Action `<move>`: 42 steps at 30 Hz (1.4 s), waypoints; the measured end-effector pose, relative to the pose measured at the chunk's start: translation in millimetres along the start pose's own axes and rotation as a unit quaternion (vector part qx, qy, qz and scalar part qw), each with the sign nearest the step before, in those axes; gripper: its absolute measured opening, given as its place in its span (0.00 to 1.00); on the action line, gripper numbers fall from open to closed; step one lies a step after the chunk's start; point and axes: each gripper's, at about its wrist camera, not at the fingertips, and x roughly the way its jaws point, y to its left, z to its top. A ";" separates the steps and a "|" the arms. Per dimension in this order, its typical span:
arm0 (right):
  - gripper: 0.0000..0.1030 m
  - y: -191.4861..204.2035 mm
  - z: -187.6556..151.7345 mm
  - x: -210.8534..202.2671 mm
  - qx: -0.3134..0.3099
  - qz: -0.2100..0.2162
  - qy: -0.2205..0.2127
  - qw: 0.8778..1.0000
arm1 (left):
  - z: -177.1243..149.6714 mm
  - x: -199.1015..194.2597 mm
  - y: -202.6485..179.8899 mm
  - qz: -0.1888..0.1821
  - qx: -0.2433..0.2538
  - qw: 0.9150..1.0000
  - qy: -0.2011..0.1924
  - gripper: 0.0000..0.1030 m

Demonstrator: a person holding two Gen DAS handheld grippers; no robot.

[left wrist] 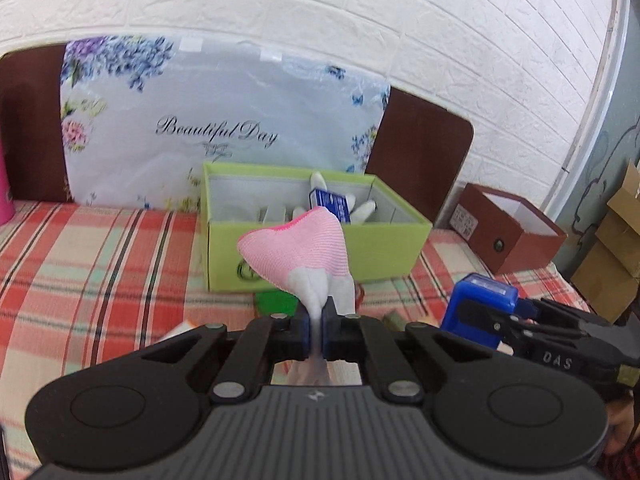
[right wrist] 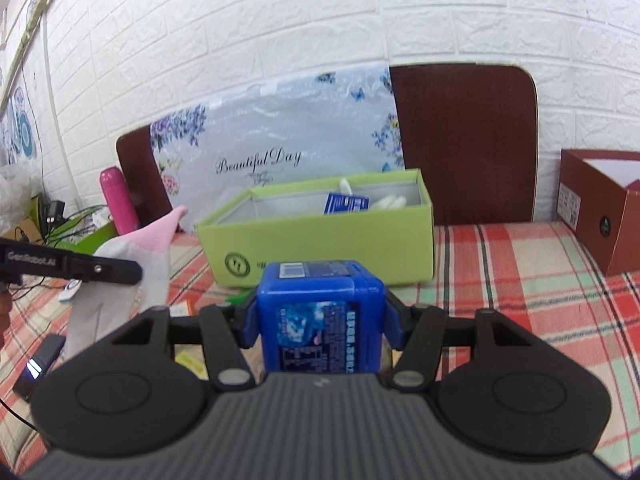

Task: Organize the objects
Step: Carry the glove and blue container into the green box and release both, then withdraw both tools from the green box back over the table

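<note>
Left wrist view: the left gripper (left wrist: 317,330) is clamped narrow on a pink-and-white glove (left wrist: 298,254), frame centre, in front of the green box (left wrist: 384,248). A brown box (left wrist: 508,236) sits at right, with plaid cloth (left wrist: 100,264) bare at left.

Right wrist view: the right gripper (right wrist: 320,326) holds a blue container (right wrist: 318,320) at mid-width, lower centre. Only here: a pink bottle (right wrist: 118,198), upper left. Cloth right of the green box (right wrist: 320,236) lies bare.

Print on the blue container (right wrist: 320,320) is too blurred to read.
</note>
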 end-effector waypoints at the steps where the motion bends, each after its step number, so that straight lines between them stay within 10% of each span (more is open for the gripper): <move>1: 0.55 -0.6 4.8 2.1 -0.002 -0.003 -0.004 1.000 | 6.9 4.3 -1.2 0.002 0.000 1.000 -0.003 0.04; 22: 0.55 -16.3 92.9 134.6 -0.035 -0.085 -0.068 0.993 | 116.7 124.7 -16.5 0.064 0.003 0.995 -0.074 0.04; 24: 0.61 -19.5 89.1 151.6 -0.032 -0.092 -0.054 0.994 | 109.9 136.3 -10.9 0.075 0.001 0.994 -0.082 0.18; 26: 0.80 -25.2 81.2 162.5 -0.023 -0.087 -0.029 0.996 | 100.4 149.0 -4.5 0.085 0.004 0.995 -0.047 0.69; 30: 1.00 -29.0 60.6 155.7 -0.025 -0.102 -0.043 0.994 | 74.1 155.9 5.2 0.107 0.026 0.993 -0.036 0.69; 42: 1.00 -27.9 57.1 125.6 -0.013 -0.111 -0.010 0.994 | 66.7 102.2 4.4 0.119 0.005 0.991 -0.060 0.71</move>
